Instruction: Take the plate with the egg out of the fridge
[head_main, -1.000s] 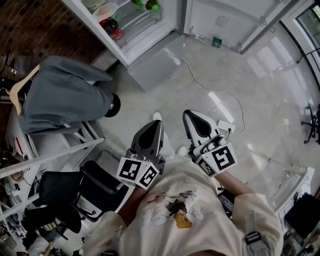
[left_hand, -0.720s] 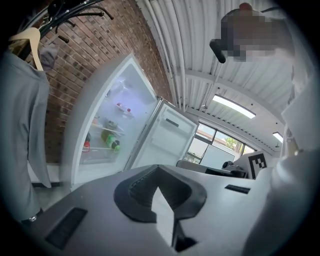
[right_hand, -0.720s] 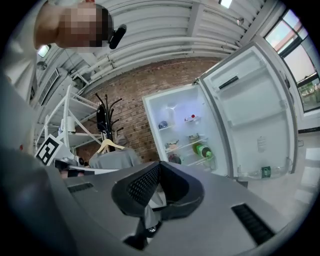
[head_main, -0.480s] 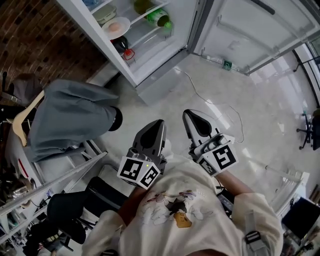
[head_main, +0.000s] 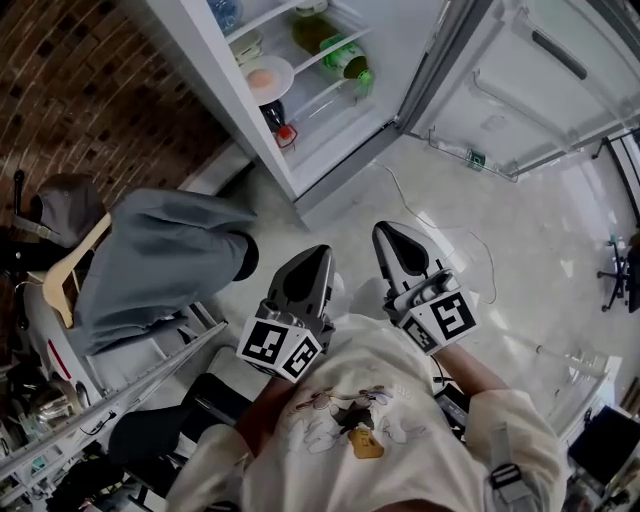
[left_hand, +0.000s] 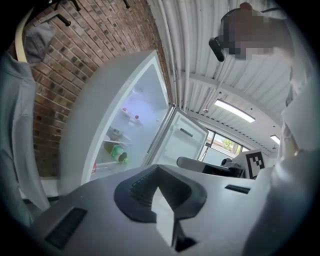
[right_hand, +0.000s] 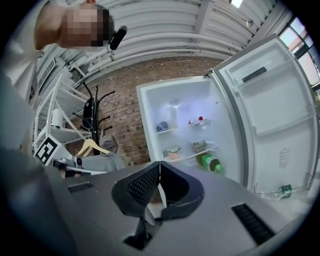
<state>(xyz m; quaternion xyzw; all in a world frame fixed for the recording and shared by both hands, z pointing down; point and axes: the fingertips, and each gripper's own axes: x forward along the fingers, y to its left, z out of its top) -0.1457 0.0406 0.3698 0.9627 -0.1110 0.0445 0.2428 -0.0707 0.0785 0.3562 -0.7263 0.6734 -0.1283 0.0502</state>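
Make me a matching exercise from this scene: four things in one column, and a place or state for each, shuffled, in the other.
1. plate with the egg
2. green bottle
3. fridge door
4. grey jacket

A. on a wooden hanger
B. swung open
C. white, inside the fridge
D. lying on its side

Pairs: 1-C, 2-D, 3-B, 4-A.

I hold the left hand-held gripper (head_main: 318, 252) and the right hand-held gripper (head_main: 385, 231) side by side before my chest, jaws together, both empty.
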